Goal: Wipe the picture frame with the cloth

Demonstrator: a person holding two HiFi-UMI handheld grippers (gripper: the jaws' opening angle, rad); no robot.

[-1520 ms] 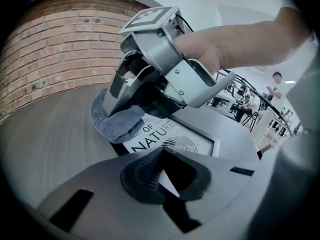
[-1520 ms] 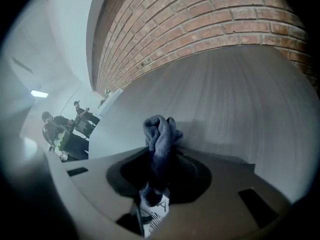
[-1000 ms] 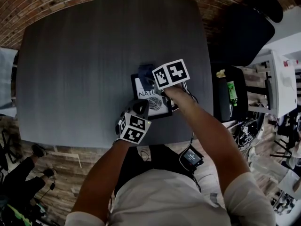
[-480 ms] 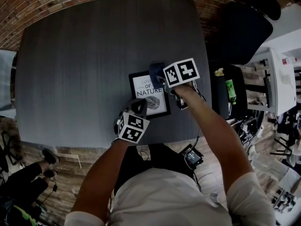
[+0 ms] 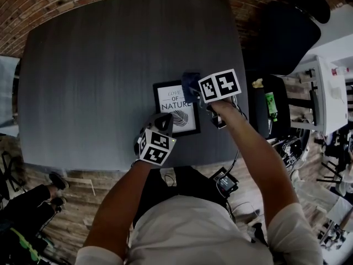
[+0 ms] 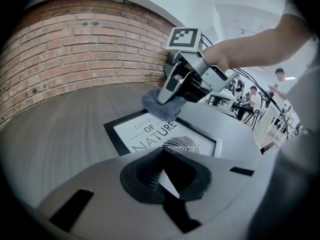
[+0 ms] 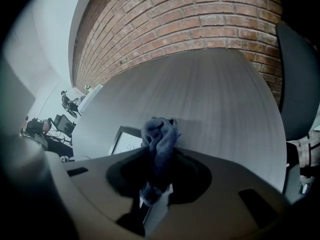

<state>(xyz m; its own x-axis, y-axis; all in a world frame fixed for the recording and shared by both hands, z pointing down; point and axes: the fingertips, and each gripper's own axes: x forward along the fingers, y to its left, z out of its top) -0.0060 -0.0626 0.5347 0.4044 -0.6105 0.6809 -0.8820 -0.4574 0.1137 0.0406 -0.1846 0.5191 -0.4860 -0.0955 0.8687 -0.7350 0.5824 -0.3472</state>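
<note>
A black picture frame (image 5: 175, 110) with a white "LOVE OF NATURE" print lies flat near the front edge of the dark table. My left gripper (image 5: 164, 121) sits at its near left corner, and its jaws look shut on the picture frame's (image 6: 150, 134) edge, with a white sliver between them. My right gripper (image 5: 195, 90) is shut on a bunched blue cloth (image 5: 190, 81), which rests on the frame's far right corner. In the left gripper view the cloth (image 6: 161, 106) touches the frame's top edge. The right gripper view has the cloth (image 7: 159, 139) standing up from the jaws.
The grey table (image 5: 99, 65) stretches far to the left and back, up to a brick wall. A black chair (image 5: 287, 37) stands off the right edge. A white cart (image 5: 325, 93) and a green bottle (image 5: 271, 106) lie beyond it. People sit in the background.
My right gripper has slid the cloth to the right along the frame's far edge, uncovering the print. The left gripper has stayed at the near corner.
</note>
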